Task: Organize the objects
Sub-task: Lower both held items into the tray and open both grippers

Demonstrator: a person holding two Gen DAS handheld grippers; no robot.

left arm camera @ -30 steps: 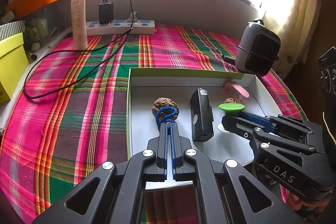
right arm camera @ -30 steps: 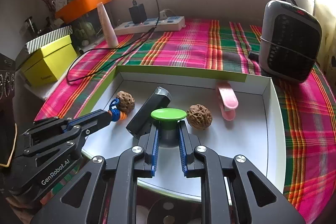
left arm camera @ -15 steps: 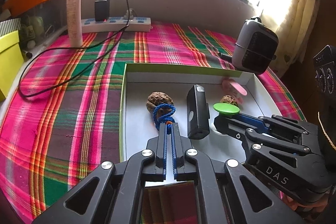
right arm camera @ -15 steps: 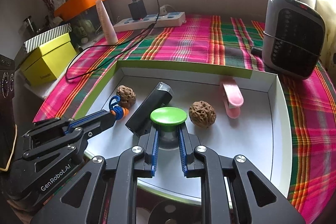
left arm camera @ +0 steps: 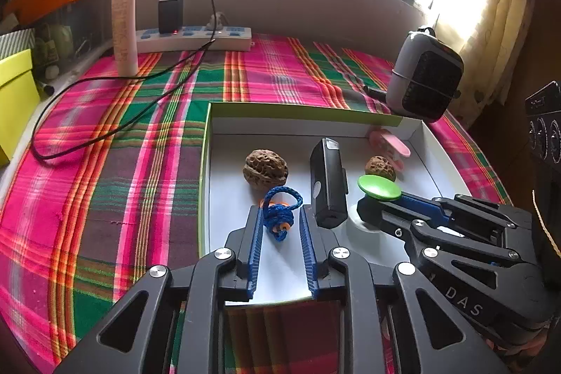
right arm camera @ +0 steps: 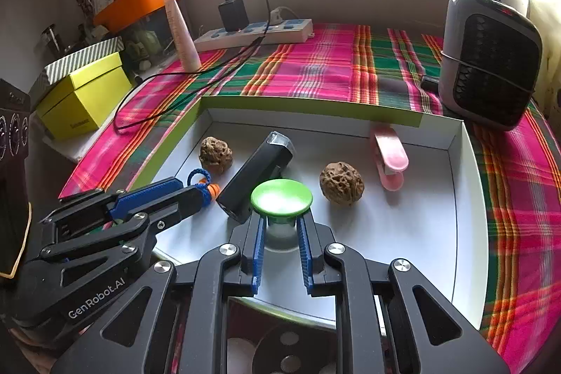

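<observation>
A white box tray with a green rim [left arm camera: 301,109] [right arm camera: 308,107] lies on the plaid cloth. In it are two walnuts [left arm camera: 265,169] [left arm camera: 380,167], a black rectangular device [left arm camera: 328,181] and a pink clip [left arm camera: 391,142]. My left gripper [left arm camera: 278,212] is over the tray's near left part and its jaws are opening. A knotted blue cord with orange beads [left arm camera: 280,216] lies loose between the pads. My right gripper [right arm camera: 280,223] is shut on the stem of a green-topped knob [right arm camera: 281,197], just right of the black device [right arm camera: 259,170].
A grey and black heater [right arm camera: 491,58] stands off the tray's far right corner. At the back are a white power strip [left arm camera: 196,37] with a charger and a black cable [left arm camera: 105,132] looping over the cloth, and a pale tube [left arm camera: 123,23]. A yellow box [right arm camera: 84,97] sits at the left.
The left jaws have parted and let go of the blue cord, which now rests on the tray floor. The right gripper still holds the green-topped knob in the same spot.
</observation>
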